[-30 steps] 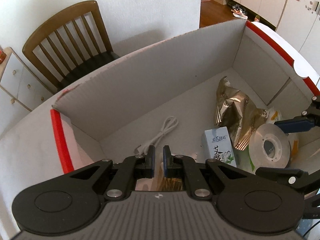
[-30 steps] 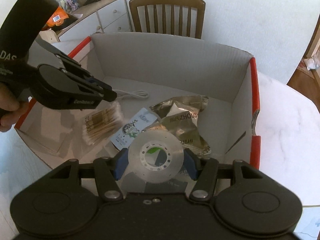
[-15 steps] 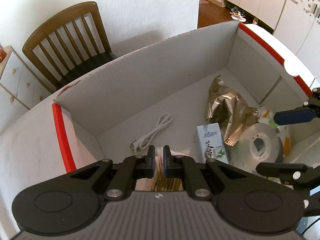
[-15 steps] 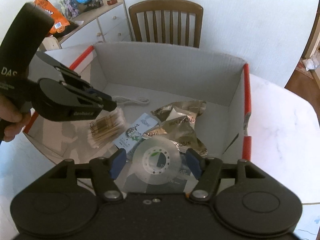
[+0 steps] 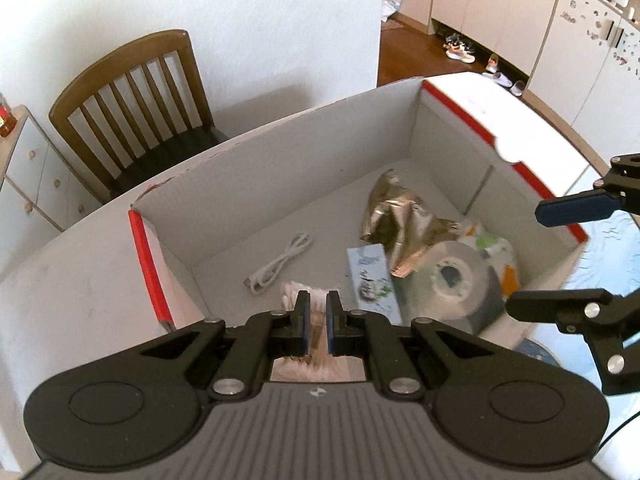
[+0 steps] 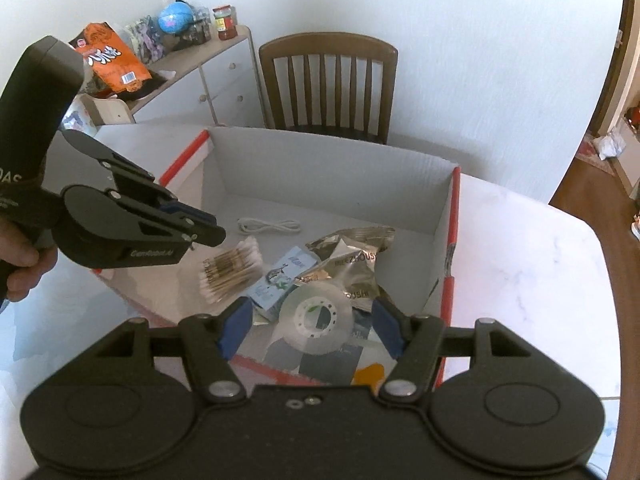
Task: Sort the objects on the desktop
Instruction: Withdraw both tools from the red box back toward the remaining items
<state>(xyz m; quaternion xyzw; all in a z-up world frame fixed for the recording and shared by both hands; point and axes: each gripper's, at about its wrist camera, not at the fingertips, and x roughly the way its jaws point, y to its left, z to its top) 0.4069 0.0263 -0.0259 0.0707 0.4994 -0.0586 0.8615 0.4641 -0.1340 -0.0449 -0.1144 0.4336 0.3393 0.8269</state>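
An open cardboard box (image 5: 304,168) (image 6: 328,184) with red edges holds a white cable (image 5: 280,264) (image 6: 269,225), a pack of cotton swabs (image 6: 230,270) (image 5: 298,294), a small light-blue carton (image 5: 372,280) (image 6: 280,276), a gold foil snack bag (image 5: 400,216) (image 6: 352,256) and a clear tape roll (image 5: 456,276) (image 6: 316,314). My left gripper (image 5: 316,322) (image 6: 200,232) hangs above the swabs, jaws nearly together with nothing between them. My right gripper (image 6: 312,328) (image 5: 560,256) is open and empty above the tape roll.
A wooden chair (image 5: 136,96) (image 6: 328,80) stands behind the box. A white drawer unit (image 6: 208,80) with snacks and jars on top is at the back left. The box sits on a white marble table (image 6: 520,272). A doorway with shoes (image 5: 460,48) lies beyond.
Both grippers have pulled up and back from the box. The right gripper let go of the tape roll, which now lies in the box. The left gripper stays nearly closed and empty.
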